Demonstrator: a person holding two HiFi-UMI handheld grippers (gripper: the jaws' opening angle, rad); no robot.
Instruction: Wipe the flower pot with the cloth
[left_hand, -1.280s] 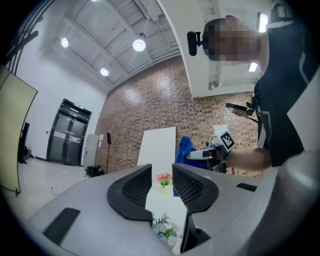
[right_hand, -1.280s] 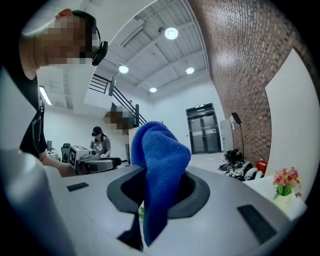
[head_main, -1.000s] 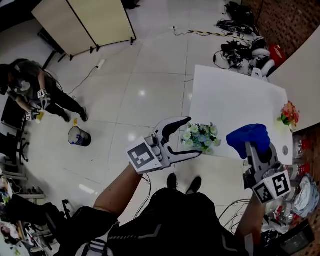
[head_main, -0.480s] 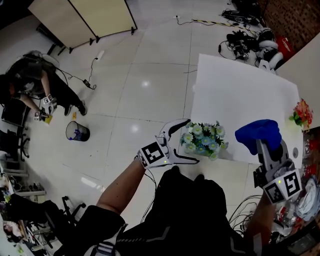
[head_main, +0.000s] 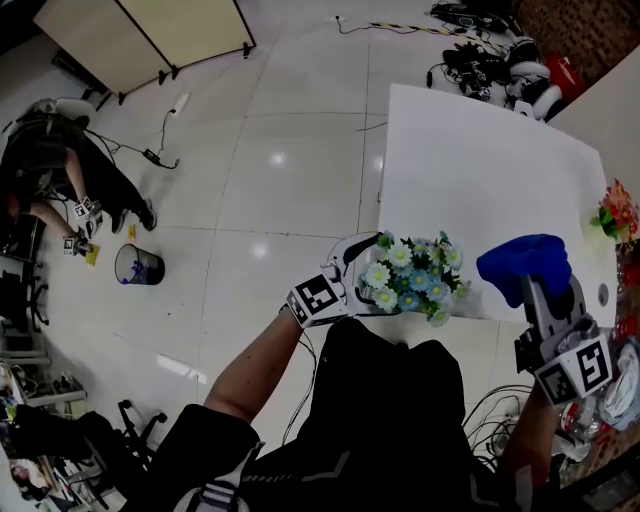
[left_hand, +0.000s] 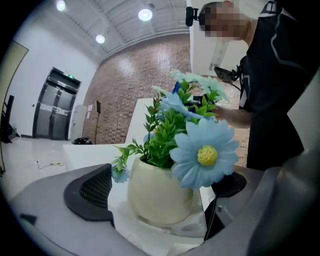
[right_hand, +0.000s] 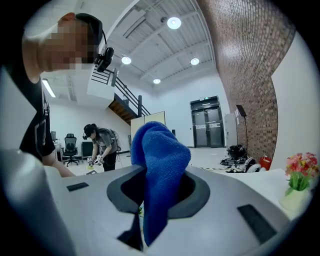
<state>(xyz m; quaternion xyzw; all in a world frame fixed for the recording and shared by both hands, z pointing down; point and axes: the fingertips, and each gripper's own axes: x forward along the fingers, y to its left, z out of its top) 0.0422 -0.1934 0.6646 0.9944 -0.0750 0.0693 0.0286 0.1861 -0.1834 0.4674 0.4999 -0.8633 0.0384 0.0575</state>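
A cream flower pot (left_hand: 159, 192) with blue and white flowers (head_main: 412, 280) stands at the near edge of the white table (head_main: 480, 180). My left gripper (head_main: 385, 275) reaches in from the left. Its jaws have just been opening and now stand wide on either side of the pot. In the left gripper view a gap shows between each dark pad (left_hand: 92, 192) and the pot wall. To the right, my right gripper (head_main: 540, 288) is shut on a blue cloth (head_main: 525, 262), which bulges up out of the jaws (right_hand: 160, 165). The cloth hangs clear of the pot.
A second small pot with red flowers (head_main: 615, 215) stands at the table's right edge. Cables and gear (head_main: 500, 70) lie on the floor beyond the table. On the left are another person (head_main: 60, 180), a waste bin (head_main: 137, 266) and folding panels (head_main: 150, 35).
Both grippers have sunk. The left one has moved in toward the table, so its open jaws now stand round the pot. The right one still holds the cloth.
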